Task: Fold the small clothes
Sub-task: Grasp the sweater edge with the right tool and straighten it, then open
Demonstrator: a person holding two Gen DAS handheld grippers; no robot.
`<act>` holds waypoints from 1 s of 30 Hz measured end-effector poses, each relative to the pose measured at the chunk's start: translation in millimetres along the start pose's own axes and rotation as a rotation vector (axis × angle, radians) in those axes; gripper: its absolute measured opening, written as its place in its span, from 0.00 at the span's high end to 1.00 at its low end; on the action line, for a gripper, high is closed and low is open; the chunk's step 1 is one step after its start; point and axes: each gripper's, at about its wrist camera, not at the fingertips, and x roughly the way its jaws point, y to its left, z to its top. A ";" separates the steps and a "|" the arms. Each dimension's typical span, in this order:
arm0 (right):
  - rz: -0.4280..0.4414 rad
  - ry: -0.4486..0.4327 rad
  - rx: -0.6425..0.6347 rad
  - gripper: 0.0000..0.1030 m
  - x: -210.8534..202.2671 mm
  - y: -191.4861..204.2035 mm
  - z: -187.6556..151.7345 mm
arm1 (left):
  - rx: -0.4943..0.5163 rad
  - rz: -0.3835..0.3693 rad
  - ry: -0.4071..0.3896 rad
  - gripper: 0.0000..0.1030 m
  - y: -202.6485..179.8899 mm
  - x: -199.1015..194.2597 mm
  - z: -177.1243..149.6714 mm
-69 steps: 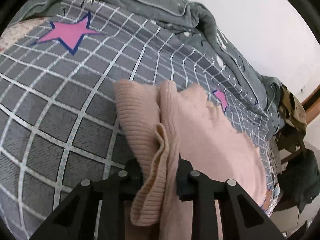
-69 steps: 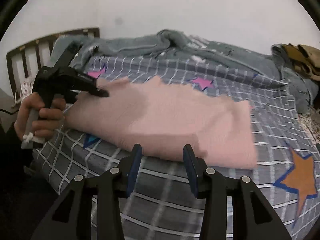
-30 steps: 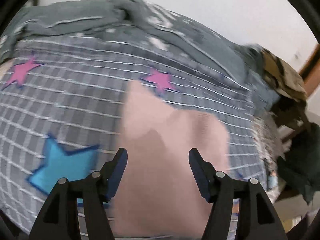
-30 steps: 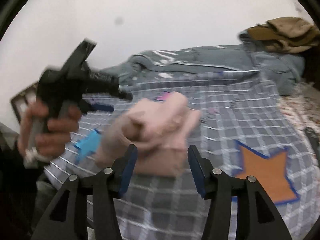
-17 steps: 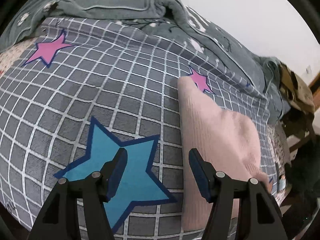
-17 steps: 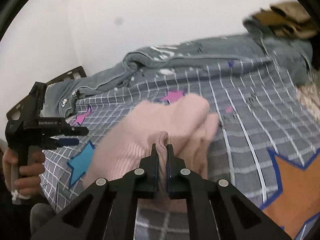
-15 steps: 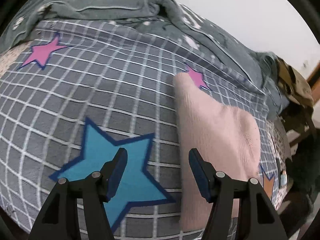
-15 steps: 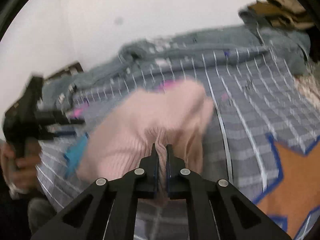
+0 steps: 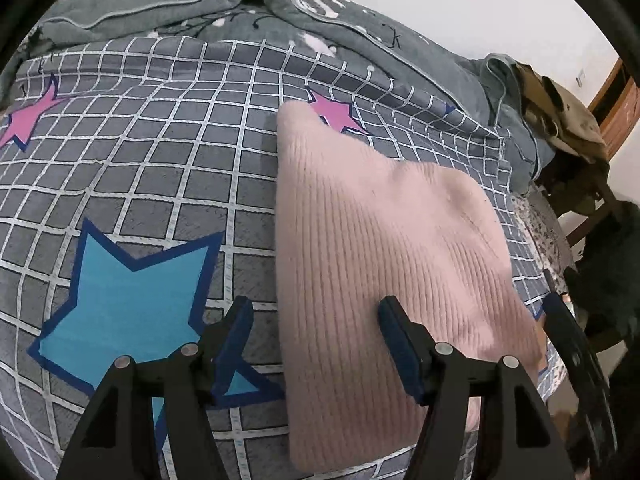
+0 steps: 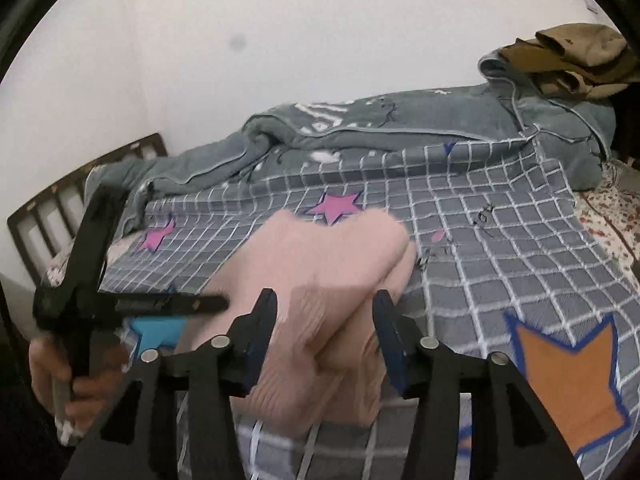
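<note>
Right claw (image 10: 324, 330) has just let go. Half a second back its jaws were pinched on a ridge of the pink knit garment (image 9: 384, 256); they have just been opening and now stand about half open, with the near fold of the knit between them but neither pad visibly pressing on it. Some motion blur there, so light contact cannot be ruled out.

Garment has gone from a long spread strip, 2 seconds ago, to a compact folded block. It lies on the checked bedspread (image 9: 168, 168), close to the near edge of the bed and right of the blue star (image 9: 128, 292); its far corner overlaps a pink star (image 9: 332, 110). In the right wrist view the top layer bulges and the right-hand flap sits proud, so the fold looks made but not flattened.

Left claw (image 9: 314, 334) has come down toward the bed since half a second ago. Jaws about half open, holding nothing; they straddle the left edge of the block, 1 pad over bedspread, 1 over knit. Contact: cannot tell.

Judgement: fold essentially complete; pressing flat or squaring edges is the likely remainder.
</note>
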 end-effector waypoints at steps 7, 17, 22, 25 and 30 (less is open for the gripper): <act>0.006 0.189 0.083 0.73 70.9 -9.2 13.1 | 0.025 -0.019 -0.022 0.38 -1.6 -4.9 -1.1; 0.021 0.157 0.151 0.80 71.1 -52.4 -0.6 | 0.078 -0.075 -0.045 0.38 -19.5 -15.4 0.3; -0.012 0.106 0.101 0.65 37.7 -41.2 13.4 | 0.082 -0.066 -0.043 0.38 -18.4 -20.4 -5.2; -0.014 0.078 0.062 0.65 18.2 -27.4 10.2 | 0.093 -0.050 -0.020 0.38 -18.8 -20.3 -13.0; -0.061 0.164 0.004 0.77 26.8 -19.1 -27.4 | 0.138 -0.010 0.015 0.38 -26.4 -12.8 -34.4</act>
